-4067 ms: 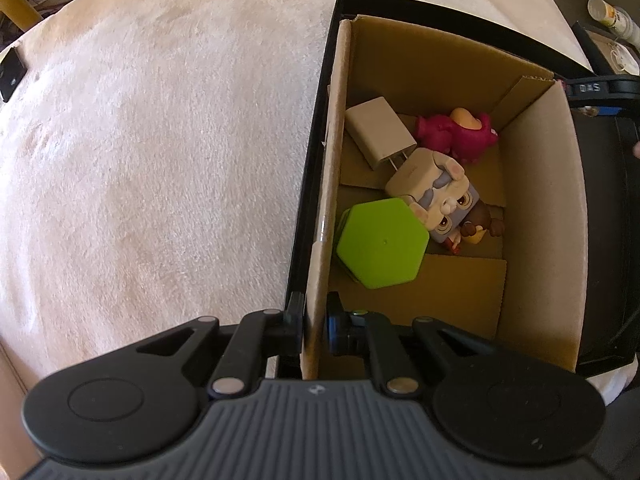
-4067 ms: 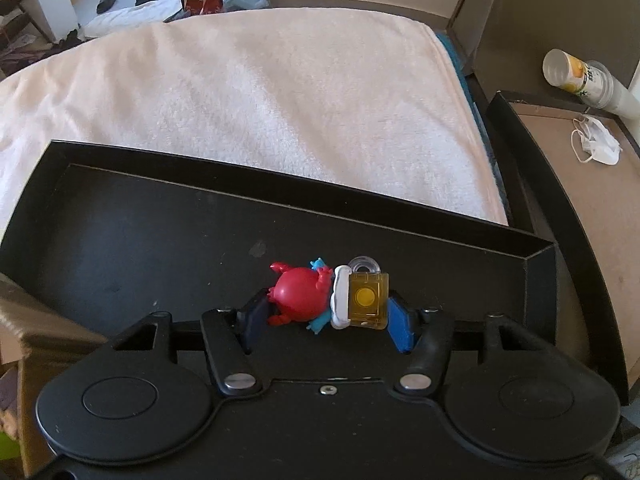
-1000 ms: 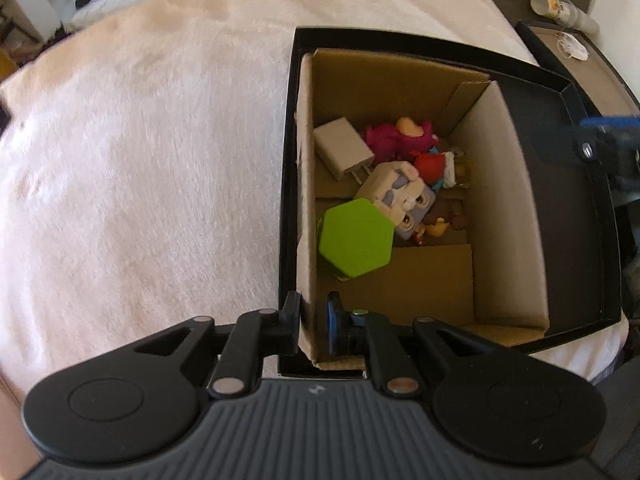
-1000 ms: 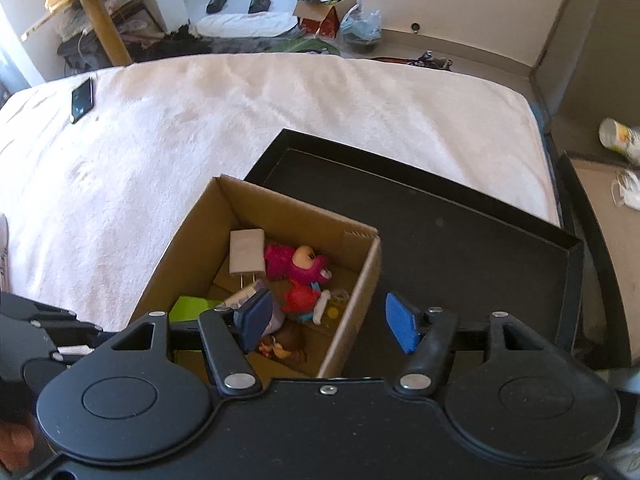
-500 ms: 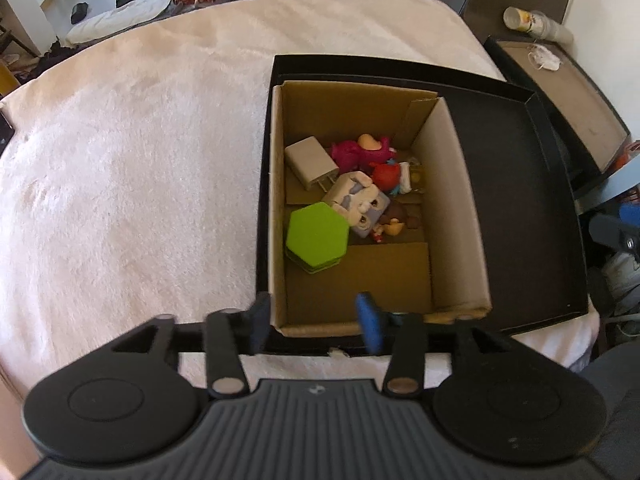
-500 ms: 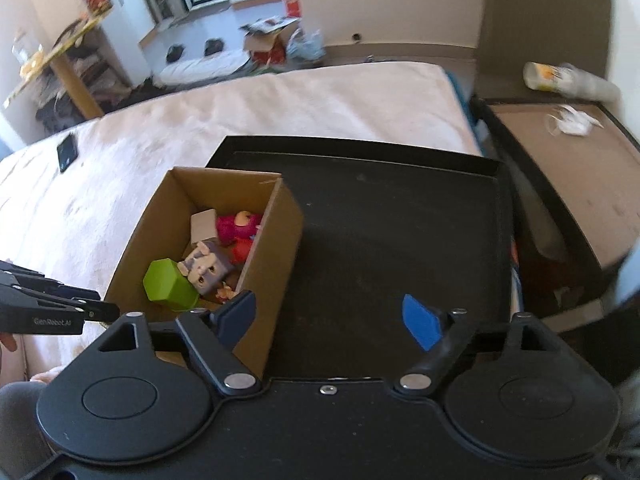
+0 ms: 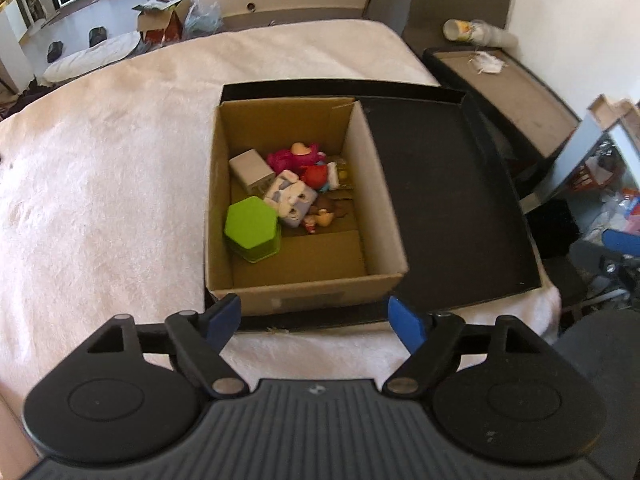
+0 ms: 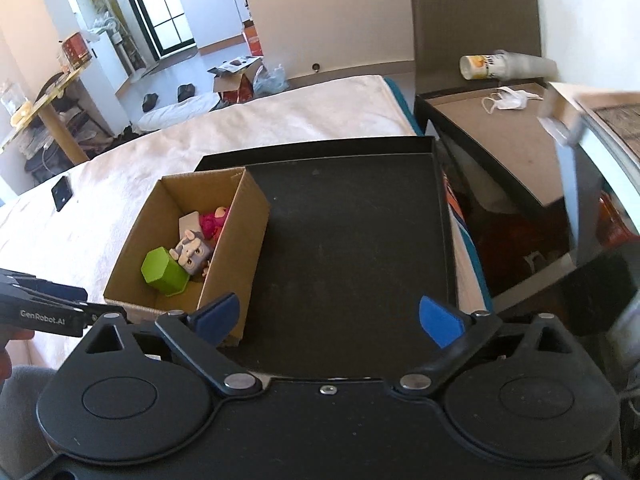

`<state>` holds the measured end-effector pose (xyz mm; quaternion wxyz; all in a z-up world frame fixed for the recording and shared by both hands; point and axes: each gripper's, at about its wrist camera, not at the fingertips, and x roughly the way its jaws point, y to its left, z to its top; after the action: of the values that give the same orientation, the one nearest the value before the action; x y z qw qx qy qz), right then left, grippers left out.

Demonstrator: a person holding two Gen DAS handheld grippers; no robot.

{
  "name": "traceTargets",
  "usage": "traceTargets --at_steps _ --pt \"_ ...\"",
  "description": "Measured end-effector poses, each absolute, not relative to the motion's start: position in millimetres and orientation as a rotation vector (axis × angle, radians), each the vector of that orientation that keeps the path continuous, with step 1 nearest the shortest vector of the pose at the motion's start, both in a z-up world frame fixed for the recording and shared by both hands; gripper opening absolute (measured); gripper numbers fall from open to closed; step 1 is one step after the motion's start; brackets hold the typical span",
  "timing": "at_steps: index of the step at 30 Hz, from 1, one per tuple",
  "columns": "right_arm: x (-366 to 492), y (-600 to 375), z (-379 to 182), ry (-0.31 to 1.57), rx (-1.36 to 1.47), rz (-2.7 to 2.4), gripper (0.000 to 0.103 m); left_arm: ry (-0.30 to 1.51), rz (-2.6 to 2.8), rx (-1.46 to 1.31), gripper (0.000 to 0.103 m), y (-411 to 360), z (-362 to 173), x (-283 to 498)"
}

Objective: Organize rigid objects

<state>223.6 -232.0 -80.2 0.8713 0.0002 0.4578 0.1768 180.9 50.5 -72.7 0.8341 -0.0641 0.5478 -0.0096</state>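
Observation:
A cardboard box [image 7: 380, 200] [image 8: 236, 248] stands in the left part of a shallow black tray [image 7: 448, 200] [image 8: 352, 240] on a cream blanket. Inside lie a green hexagonal block [image 7: 252, 226] [image 8: 162, 270], a grey blocky figure [image 7: 290, 196] [image 8: 192, 254], a white charger [image 7: 250, 170], a pink plush [image 7: 294, 156] [image 8: 214, 220] and a red toy [image 7: 316, 176]. My left gripper [image 7: 314, 318] hovers above the box's near wall, jaws opening, nothing between them. My right gripper [image 8: 330, 316] hangs over the tray's near edge, jaws opening and empty.
The cream blanket [image 7: 100, 160] covers the bed to the left. A second black tray [image 8: 500, 140] with a face mask [image 8: 506, 100] and stacked cups [image 8: 504, 64] sits at the right. A phone [image 8: 62, 192] lies on the blanket.
The left gripper let go of the box wall, opened and pulled back upward. The right gripper widened and swung right, away from the box, over the black tray.

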Motion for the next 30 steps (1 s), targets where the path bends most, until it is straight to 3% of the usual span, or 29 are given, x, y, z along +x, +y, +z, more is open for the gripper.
traceTargets --at_steps 6,30 --pt "200.4 -241.1 -72.5 0.915 0.020 0.339 0.103 1.077 -0.033 -0.139 0.084 39.9 -50.9 156.8" --pt "118.6 -245.7 -31.3 0.811 0.056 0.280 0.103 0.877 -0.005 -0.118 0.088 13.1 8.9 78.1"
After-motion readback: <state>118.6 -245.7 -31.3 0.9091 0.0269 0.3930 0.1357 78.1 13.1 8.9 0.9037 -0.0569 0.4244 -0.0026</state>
